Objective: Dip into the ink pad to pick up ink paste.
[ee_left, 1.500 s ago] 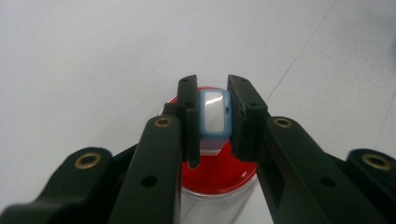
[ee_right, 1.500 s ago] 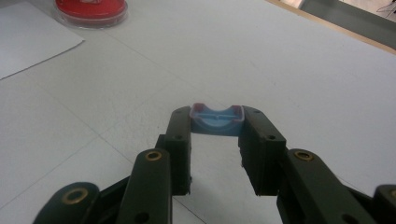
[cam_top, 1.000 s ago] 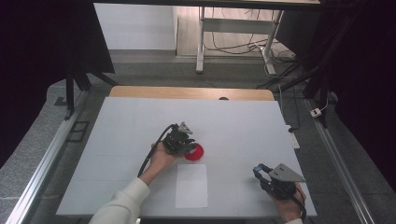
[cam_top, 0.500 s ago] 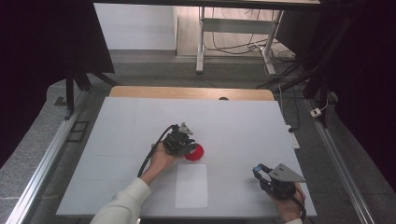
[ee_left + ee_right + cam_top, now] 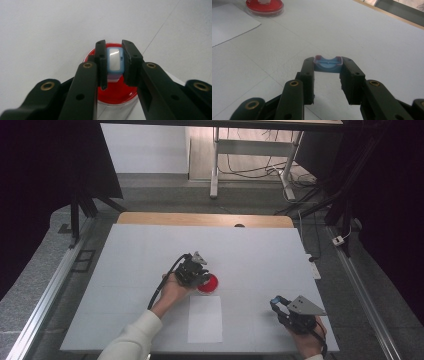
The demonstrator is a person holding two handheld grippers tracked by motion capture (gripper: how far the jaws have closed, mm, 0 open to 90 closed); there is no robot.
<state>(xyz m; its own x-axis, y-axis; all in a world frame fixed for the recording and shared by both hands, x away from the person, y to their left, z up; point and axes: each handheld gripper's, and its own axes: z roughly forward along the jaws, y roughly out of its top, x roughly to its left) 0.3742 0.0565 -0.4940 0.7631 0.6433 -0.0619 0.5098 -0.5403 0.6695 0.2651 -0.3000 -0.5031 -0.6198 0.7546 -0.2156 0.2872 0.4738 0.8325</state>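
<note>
— Left gripper point(image 5: 200, 276) in the high view?
— Held over a red dish point(image 5: 209, 284) beside white paper point(image 5: 205, 318); right gripper point(image 5: 281, 306) well apart.
— Left gripper view?
— Jaws clamp a pale blue block point(image 5: 115, 60) above the dish point(image 5: 117, 90).
— Right gripper view?
— Jaws pinch a blue cap point(image 5: 328, 63); dish point(image 5: 265, 6) far ahead.

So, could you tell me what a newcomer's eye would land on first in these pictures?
Probably the red dish near the middle of the white table, the one spot of strong colour. The left gripper hangs right over it, shut on a small blue block. At the near right corner the right gripper is shut on a blue cap, and a white sheet of paper lies just in front of the dish.
</note>
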